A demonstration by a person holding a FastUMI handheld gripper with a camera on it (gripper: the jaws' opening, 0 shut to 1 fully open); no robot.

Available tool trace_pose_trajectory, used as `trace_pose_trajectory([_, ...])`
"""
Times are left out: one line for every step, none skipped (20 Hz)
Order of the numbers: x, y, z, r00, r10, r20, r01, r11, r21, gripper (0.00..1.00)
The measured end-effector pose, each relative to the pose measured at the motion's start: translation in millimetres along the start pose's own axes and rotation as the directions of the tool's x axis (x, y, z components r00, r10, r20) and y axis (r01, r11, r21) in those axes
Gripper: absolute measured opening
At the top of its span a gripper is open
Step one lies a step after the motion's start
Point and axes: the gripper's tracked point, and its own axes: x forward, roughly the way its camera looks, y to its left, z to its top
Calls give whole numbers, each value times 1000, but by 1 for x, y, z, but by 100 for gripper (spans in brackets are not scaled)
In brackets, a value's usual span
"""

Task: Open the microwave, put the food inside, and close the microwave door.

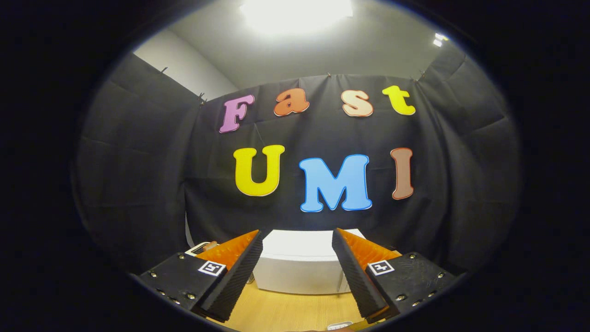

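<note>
A white microwave (299,263) stands on the wooden table (286,311), beyond my fingers and seen from above, so its top and upper front show. Whether its door is open I cannot tell. My gripper (297,272) is held high above the table and stands open, with nothing between its fingers. Left of the microwave, behind the left finger (230,272), a white-rimmed dish (199,249) peeks out with something brownish on it, most of it hidden.
The black cloth wall rises right behind the microwave and wraps round both sides. A bright ceiling lamp (295,14) glares overhead. A small white thing (339,325) lies on the table close below the right finger.
</note>
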Motion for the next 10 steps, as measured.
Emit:
trace_pose_trajectory([7,-8,-13,1000,-3,-14,3,1000,11,96])
trace_pose_trajectory([15,-16,-26,1000,-7,-27,8,1000,21,96])
trace_pose_trajectory([23,-25,-38,999,-14,-36,16,999,31,97])
trace_pose_trajectory([33,-32,-50,999,-21,-44,22,999,39,96])
trace_pose_trajectory([41,-41,-61,998,-31,-53,34,998,46,97])
trace_pose_trajectory([50,-51,-73,997,-41,-59,44,998,48,97])
trace_pose_trajectory([58,-59,-85,996,-54,-64,57,997,44,97])
trace_pose_trajectory([67,-68,-96,995,-71,-71,74,997,36,97])
trace_pose_trajectory([75,-78,-110,992,-91,-83,93,995,23,95])
trace_pose_trajectory([83,-85,-123,990,-103,-96,105,994,13,95])
